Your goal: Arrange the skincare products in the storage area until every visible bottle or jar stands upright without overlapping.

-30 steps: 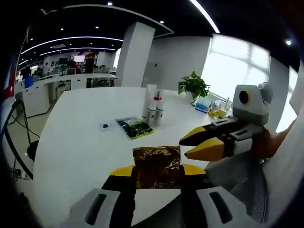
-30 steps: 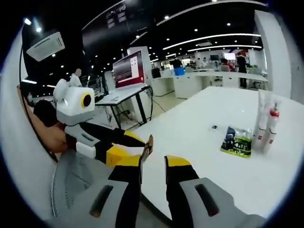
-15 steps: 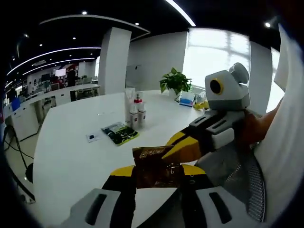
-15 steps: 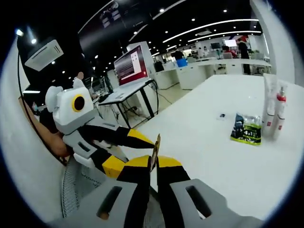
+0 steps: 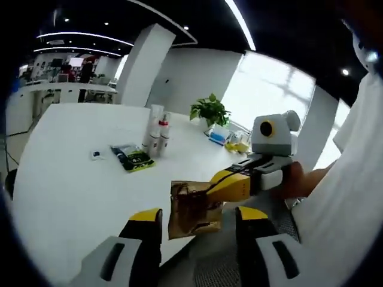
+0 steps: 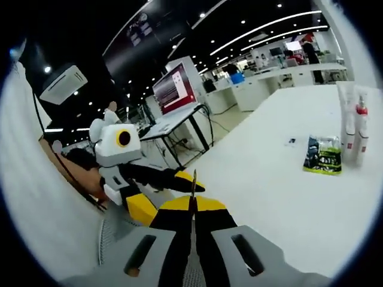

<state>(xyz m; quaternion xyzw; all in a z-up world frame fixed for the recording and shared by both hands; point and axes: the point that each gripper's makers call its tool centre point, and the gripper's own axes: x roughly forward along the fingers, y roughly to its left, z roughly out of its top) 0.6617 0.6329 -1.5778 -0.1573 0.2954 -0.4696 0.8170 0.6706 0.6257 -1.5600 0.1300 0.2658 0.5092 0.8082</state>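
A brown foil sachet (image 5: 192, 209) hangs at the near edge of the white table (image 5: 60, 185). My right gripper (image 5: 214, 184) comes in from the right and is shut on the sachet's upper edge. In the right gripper view the sachet (image 6: 193, 182) shows edge-on, pinched in my right gripper (image 6: 192, 206). My left gripper (image 5: 198, 218) is open, its yellow tips wide on either side of the sachet and clear of it. It appears as the left gripper (image 6: 164, 191) in the right gripper view. Two slim bottles (image 5: 157, 134) stand upright together far across the table, also seen as bottles (image 6: 353, 122).
A green-and-black packet (image 5: 133, 158) lies flat by the bottles, seen too as the packet (image 6: 323, 155). A small card (image 5: 96, 154) lies left of it. A potted plant (image 5: 209, 110) and clutter sit at the far edge. A red-screen monitor (image 6: 173, 89) stands beyond the table.
My right gripper has closed on the brown sachet. My left gripper, which held it, has opened and let it go. Both cameras have shifted.
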